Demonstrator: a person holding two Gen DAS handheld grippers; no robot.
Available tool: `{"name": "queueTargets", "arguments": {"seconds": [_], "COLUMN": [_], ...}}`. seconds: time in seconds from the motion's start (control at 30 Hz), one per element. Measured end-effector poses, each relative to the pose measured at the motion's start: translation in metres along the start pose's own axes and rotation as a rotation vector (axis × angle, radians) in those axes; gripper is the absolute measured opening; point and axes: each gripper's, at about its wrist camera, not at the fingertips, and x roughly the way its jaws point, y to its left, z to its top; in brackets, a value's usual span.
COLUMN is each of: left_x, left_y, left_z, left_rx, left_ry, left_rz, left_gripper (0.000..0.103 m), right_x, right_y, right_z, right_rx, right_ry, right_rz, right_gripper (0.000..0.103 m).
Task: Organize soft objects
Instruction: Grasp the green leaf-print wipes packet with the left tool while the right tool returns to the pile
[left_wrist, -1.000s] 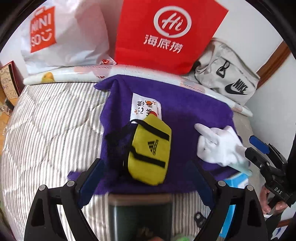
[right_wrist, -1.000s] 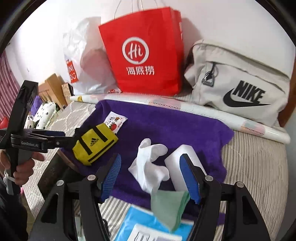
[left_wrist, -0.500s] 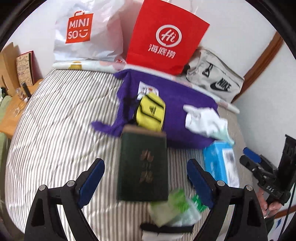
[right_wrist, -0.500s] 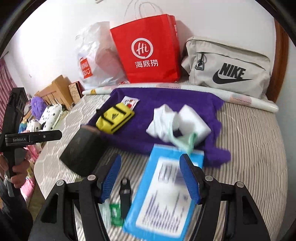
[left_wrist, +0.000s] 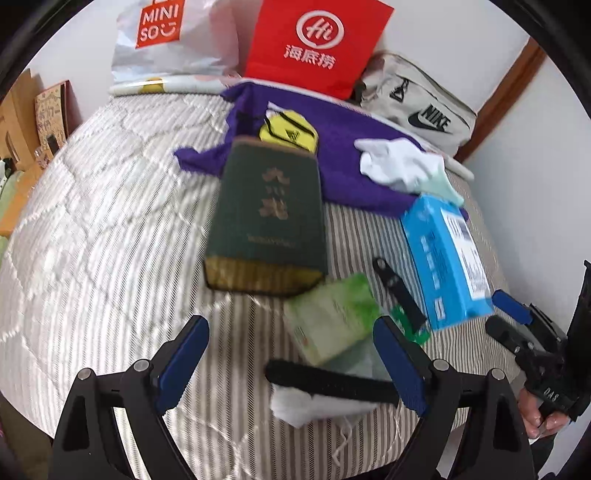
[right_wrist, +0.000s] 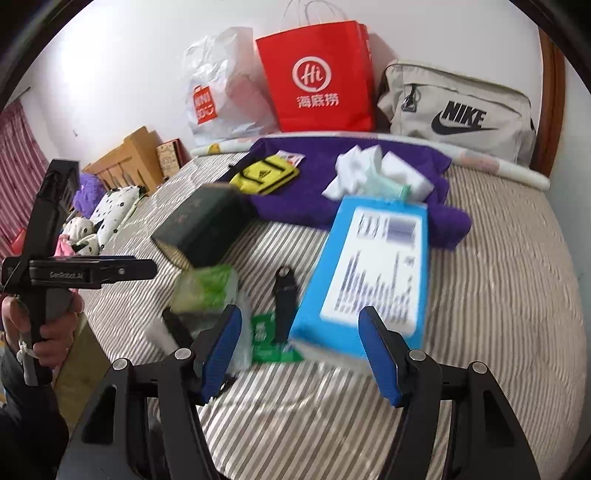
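While both my left gripper (left_wrist: 291, 354) and right gripper (right_wrist: 300, 347) hover with jaws open and empty, soft gloves (right_wrist: 356, 171) sit grouped on the purple towel (right_wrist: 314, 199), apart from the box (right_wrist: 373, 273).

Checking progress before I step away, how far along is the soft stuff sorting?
Done: yellow pouch and white gloves lie on the purple towel. In hand: nothing, left gripper and right gripper open. Left: green tissue pack on the striped bedcover.
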Motion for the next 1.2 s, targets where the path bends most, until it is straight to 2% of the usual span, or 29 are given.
{"name": "queueTargets", "arguments": {"seconds": [0.27,0.5,0.53,0.67,0.8,0.83,0.9,0.93,1.03,1.2], "left_x": [0.029,0.063,0.066,0.074,0.082,0.081,0.077,0.073,0.066,0.048], "left_y": [-0.018,-0.026,-0.030,-0.046,-0.062,-0.061,-0.059,-0.057,-0.048,-0.031], "left_z": [-0.010,0.000,0.001,0.003,0.002,0.001,0.000,-0.001,-0.001,-0.007], "left_rx": [-0.054,-0.143,-0.146,-0.100,-0.041,-0.047,-0.058,-0.057,-0.064,-0.065], "left_ry": [0.003,0.067,0.061,0.059,0.066,0.048,0.020,0.011,0.019,0.017], "left_rz": [-0.004,0.021,0.034,0.093,0.179,0.177,0.186,0.186,0.121,0.097], "left_gripper": [0.091,0.091,0.095,0.099,0.099,0.098,0.084,0.080,0.077,0.077], "right_x": [0.011,0.019,0.019,0.022,0.026,0.026,0.028,0.028,0.028,0.029], "right_y": [0.011,0.006,0.005,0.001,0.001,0.001,0.004,0.005,0.011,0.025], "right_z": [-0.031,-0.041,-0.041,-0.045,-0.047,-0.047,-0.048,-0.049,-0.049,-0.047], "right_rx": [-0.048,-0.042,-0.040,-0.031,-0.021,-0.021,-0.025,-0.027,-0.040,-0.072], "right_ry": [0.038,0.057,0.060,0.069,0.080,0.082,0.087,0.087,0.086,0.080], "right_rz": [0.001,0.024,0.025,0.043,0.062,0.065,0.068,0.069,0.078,0.093], "right_gripper": [0.065,0.065,0.065,0.065,0.065,0.065,0.065,0.065,0.065,0.065]}}
